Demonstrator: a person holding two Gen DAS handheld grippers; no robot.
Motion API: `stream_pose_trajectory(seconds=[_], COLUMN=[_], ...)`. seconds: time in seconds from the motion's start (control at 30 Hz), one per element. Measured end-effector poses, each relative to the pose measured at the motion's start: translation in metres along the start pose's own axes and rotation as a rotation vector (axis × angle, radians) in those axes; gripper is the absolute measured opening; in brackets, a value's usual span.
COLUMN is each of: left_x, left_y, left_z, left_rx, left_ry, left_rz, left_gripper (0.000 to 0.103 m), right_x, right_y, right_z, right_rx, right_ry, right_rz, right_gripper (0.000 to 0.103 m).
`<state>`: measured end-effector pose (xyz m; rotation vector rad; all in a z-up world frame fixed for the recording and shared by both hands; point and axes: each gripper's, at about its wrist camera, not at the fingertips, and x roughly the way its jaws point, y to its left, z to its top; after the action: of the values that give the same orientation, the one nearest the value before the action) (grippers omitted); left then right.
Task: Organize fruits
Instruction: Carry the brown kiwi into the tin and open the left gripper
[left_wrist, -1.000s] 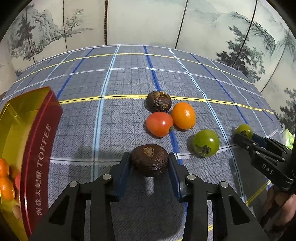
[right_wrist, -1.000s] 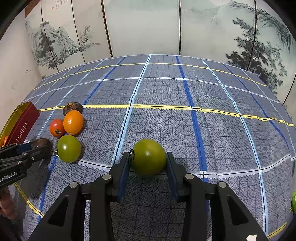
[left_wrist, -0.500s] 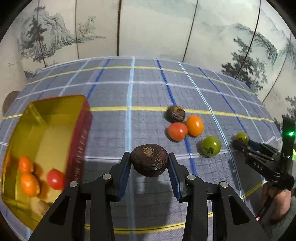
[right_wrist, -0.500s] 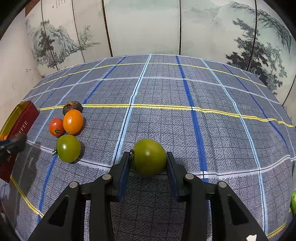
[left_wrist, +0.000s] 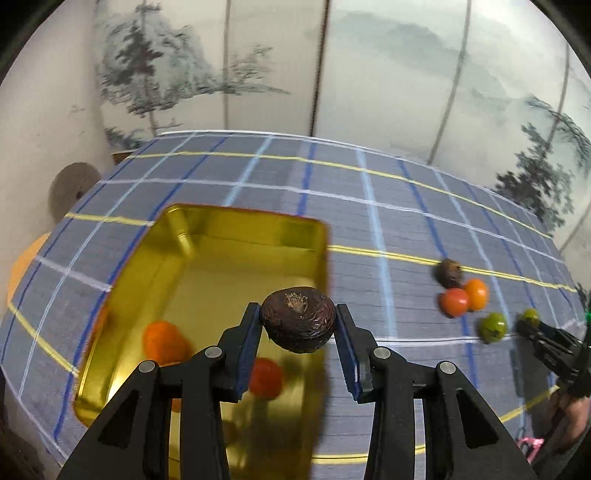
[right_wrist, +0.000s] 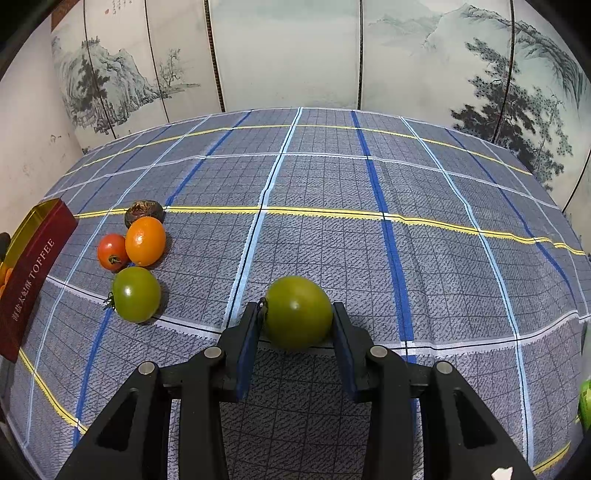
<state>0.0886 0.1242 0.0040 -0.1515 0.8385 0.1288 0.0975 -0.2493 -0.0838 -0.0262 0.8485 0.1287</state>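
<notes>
My left gripper (left_wrist: 298, 332) is shut on a wrinkled dark brown fruit (left_wrist: 297, 319) and holds it above the right edge of an open gold toffee tin (left_wrist: 236, 240). The tin holds an orange fruit (left_wrist: 162, 341) and a red tomato (left_wrist: 264, 376). My right gripper (right_wrist: 297, 320) is shut on a green tomato (right_wrist: 298, 312) low over the cloth. On the cloth lie another brown fruit (right_wrist: 143, 211), an orange fruit (right_wrist: 145, 240), a red tomato (right_wrist: 112, 252) and a green tomato (right_wrist: 136, 294). The tin's red side (right_wrist: 29, 273) shows at the far left.
A blue checked tablecloth (right_wrist: 369, 221) covers the table. Painted folding screens (right_wrist: 288, 55) stand behind it. The right gripper (left_wrist: 532, 325) shows at the right edge of the left wrist view. A green thing (right_wrist: 584, 404) sits at the right edge.
My left gripper has lifted the brown fruit and swung left until it hangs over the tin. The right gripper with its green tomato has stayed in place.
</notes>
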Motion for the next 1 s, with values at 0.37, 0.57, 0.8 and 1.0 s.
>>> stream_pose_trajectory(seconds=[0.37, 0.57, 0.8, 1.0], left_x=[0.019, 0.029, 0.035, 0.041], left_y=[0.033, 0.039, 0.040, 0.041], left_z=[-0.005, -0.011, -0.016, -0.020], left_rx=[-0.052, -0.059, -0.044, -0.040], left_ry=[0.026, 0.052, 0.067, 0.087], left_rz=[0.066, 0.081, 0.089, 0.090], left_gripper=[0.041, 0.041, 0.041, 0.041], right_x=[0.000, 0.000, 0.001, 0.001], right_y=[0.002, 0.002, 0.004, 0.004], right_z=[0.000, 0.000, 0.000, 0.000], right_rx=[0.001, 0.000, -0.006, -0.006], right_ry=[0.000, 0.001, 0.002, 0.002], right_rz=[0.000, -0.001, -0.008, -0.008], right_gripper=[0.036, 0.036, 0.036, 0.036])
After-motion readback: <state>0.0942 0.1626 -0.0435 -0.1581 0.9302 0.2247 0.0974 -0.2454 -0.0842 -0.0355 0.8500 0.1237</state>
